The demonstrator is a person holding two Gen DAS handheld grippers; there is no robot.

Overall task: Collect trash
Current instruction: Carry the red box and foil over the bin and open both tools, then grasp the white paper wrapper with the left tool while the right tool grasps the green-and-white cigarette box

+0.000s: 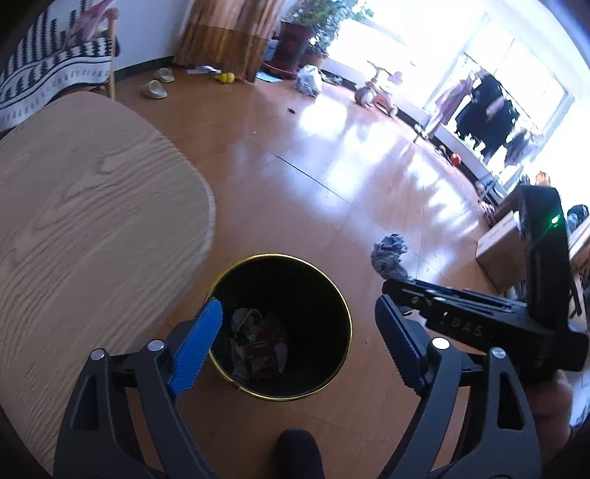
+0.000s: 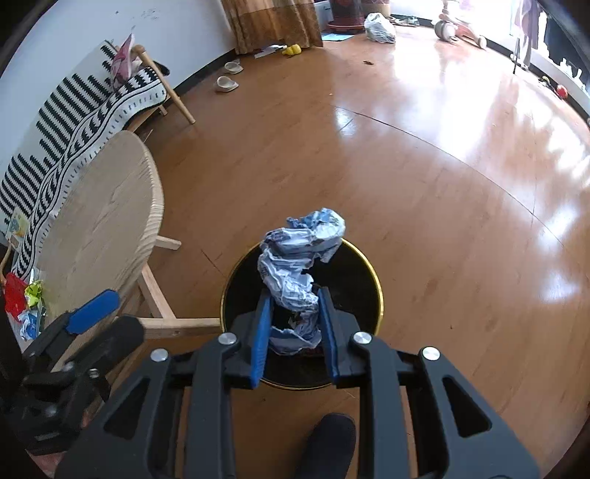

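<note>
A black trash bin with a gold rim [image 1: 333, 294] stands on the wooden floor, with crumpled wrappers [image 1: 258, 350] at its bottom. My left gripper [image 1: 298, 317] is open and empty above the bin's mouth. My right gripper [image 2: 295, 313] is shut on a crumpled blue-white wrapper [image 2: 298, 258] and holds it over the bin [image 2: 372, 280]. In the left wrist view the right gripper [image 1: 383, 287] enters from the right with the wrapper [image 1: 389, 254] sticking out. The left gripper's blue finger [image 2: 94, 309] shows at the left of the right wrist view.
A round wooden table [image 1: 81, 206] stands left of the bin, with more wrappers [image 2: 25, 302] at its near edge. A bench with a black-white blanket [image 2: 84, 110] stands by the wall. Slippers [image 2: 225, 84], a plastic bag [image 2: 379, 25] and a tricycle [image 1: 379, 88] lie farther off. A dark foot [image 2: 328, 442] is below.
</note>
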